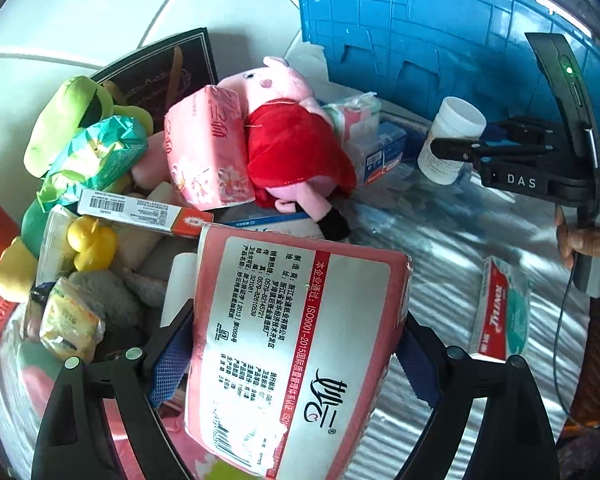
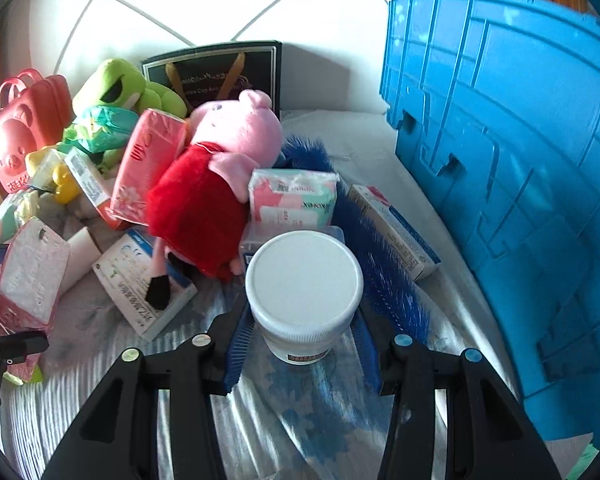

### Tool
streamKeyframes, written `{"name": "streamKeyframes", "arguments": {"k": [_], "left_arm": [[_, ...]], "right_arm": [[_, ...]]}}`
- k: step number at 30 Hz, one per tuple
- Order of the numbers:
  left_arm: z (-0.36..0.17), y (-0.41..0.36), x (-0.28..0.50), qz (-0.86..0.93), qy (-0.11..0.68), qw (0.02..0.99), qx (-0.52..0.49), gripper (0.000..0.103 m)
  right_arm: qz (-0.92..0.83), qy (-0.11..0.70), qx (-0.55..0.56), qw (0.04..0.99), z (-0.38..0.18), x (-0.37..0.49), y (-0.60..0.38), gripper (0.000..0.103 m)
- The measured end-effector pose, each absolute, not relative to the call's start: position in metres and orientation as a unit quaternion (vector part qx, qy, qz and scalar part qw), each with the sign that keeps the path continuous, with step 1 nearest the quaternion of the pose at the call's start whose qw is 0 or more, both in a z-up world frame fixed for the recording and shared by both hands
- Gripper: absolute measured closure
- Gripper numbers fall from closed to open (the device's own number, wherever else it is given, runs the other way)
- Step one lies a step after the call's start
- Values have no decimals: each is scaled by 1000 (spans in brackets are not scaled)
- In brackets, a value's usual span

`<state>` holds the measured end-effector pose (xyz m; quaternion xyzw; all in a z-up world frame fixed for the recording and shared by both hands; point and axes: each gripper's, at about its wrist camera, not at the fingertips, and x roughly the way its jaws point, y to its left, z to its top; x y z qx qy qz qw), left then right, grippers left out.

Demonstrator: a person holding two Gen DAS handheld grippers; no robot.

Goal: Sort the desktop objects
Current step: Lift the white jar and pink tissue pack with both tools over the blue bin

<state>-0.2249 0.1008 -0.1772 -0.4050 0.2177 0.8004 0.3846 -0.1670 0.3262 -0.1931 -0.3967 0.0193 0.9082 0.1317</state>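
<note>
My left gripper (image 1: 296,360) is shut on a pink tissue pack (image 1: 292,344) with a silver label, held above the silvery table. My right gripper (image 2: 302,344) is shut on a white lidded jar (image 2: 304,288); it also shows in the left wrist view (image 1: 450,140) at the right. A heap of objects lies to the left: a pink pig plush in a red dress (image 2: 212,184), a second pink tissue pack (image 1: 208,148), a green frog plush (image 1: 76,116), a yellow duck (image 1: 92,244) and several small boxes.
A big blue crate (image 2: 520,184) stands at the right. A red toothpaste box (image 1: 500,312) lies on the table. A blue brush (image 2: 376,256), a wipes pack (image 2: 294,200), a medicine box (image 2: 392,228), a red bear case (image 2: 24,128) and a black bag (image 2: 220,68) surround the heap.
</note>
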Motion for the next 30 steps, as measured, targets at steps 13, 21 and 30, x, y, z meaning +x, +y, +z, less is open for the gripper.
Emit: {"name": "streamKeyframes", "arguments": {"k": [13,21,30], "left_arm": [[-111,101,-187,836,172,377,-361,13],[-44,126,-153,852,150,397,-306,13],[44,186,-101,854,138,445,-232,13]], "right_arm": [[929,-2,-349,123,-123,-128,296,57],[940,2,-305,152,-63,-89,293,57],[949,9,-240,203,21,-22,320,57]]}}
